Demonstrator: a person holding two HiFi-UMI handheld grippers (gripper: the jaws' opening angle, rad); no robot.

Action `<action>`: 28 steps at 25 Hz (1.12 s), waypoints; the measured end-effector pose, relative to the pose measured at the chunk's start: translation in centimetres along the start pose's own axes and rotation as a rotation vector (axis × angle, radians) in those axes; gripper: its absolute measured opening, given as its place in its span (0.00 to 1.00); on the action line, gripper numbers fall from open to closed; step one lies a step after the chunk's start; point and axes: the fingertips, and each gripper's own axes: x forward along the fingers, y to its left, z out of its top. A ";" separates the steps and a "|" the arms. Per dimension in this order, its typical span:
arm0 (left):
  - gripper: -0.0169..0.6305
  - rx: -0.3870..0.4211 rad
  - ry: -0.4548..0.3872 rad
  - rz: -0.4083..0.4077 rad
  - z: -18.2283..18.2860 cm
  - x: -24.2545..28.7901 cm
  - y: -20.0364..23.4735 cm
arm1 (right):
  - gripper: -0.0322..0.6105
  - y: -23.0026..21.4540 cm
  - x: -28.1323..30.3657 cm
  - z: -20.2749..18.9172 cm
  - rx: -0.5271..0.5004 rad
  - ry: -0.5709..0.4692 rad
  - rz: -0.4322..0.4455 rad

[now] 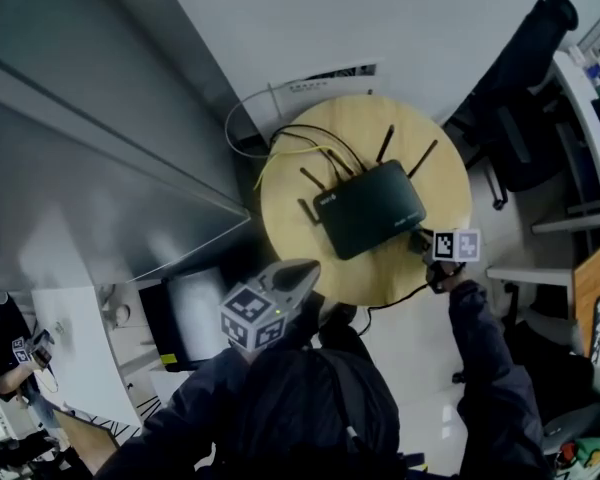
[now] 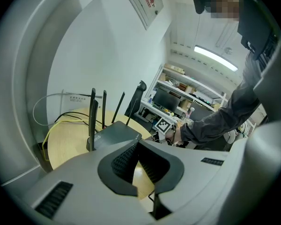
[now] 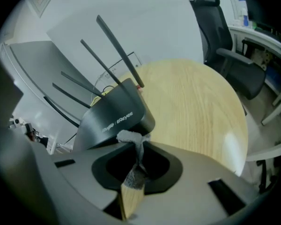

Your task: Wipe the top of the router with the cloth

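A black router (image 1: 370, 208) with several thin antennas lies in the middle of a round wooden table (image 1: 450, 178). My right gripper (image 1: 427, 246) sits at the router's near right corner. In the right gripper view its jaws (image 3: 138, 146) are shut on a small grey cloth (image 3: 130, 137), whose bunched end pokes out against the edge of the router (image 3: 114, 118). My left gripper (image 1: 280, 288) hovers off the table's near left edge, apart from the router (image 2: 117, 132). Its jaws (image 2: 138, 146) look shut with nothing between them.
Yellow and black cables (image 1: 300, 143) trail off the table's far left toward the wall. A black office chair (image 1: 525, 98) and a white desk (image 1: 590, 98) stand to the right. A grey partition (image 1: 90, 138) runs along the left. Another person (image 1: 5, 353) stands at lower left.
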 end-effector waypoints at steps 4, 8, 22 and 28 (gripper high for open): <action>0.01 0.003 0.007 0.002 -0.1 0.3 -0.1 | 0.16 -0.4 -0.1 0.1 -0.023 -0.016 -0.030; 0.01 0.009 0.010 -0.007 -0.1 0.8 -0.4 | 0.16 -0.7 -0.3 0.4 -0.105 -0.029 -0.074; 0.01 -0.005 -0.022 -0.021 0.2 0.8 -0.7 | 0.16 8.2 -2.5 -1.7 -0.624 -0.015 -0.003; 0.01 -0.014 -0.046 0.006 0.3 -0.5 -0.4 | 0.16 16.3 0.4 2.4 -0.965 -0.031 0.077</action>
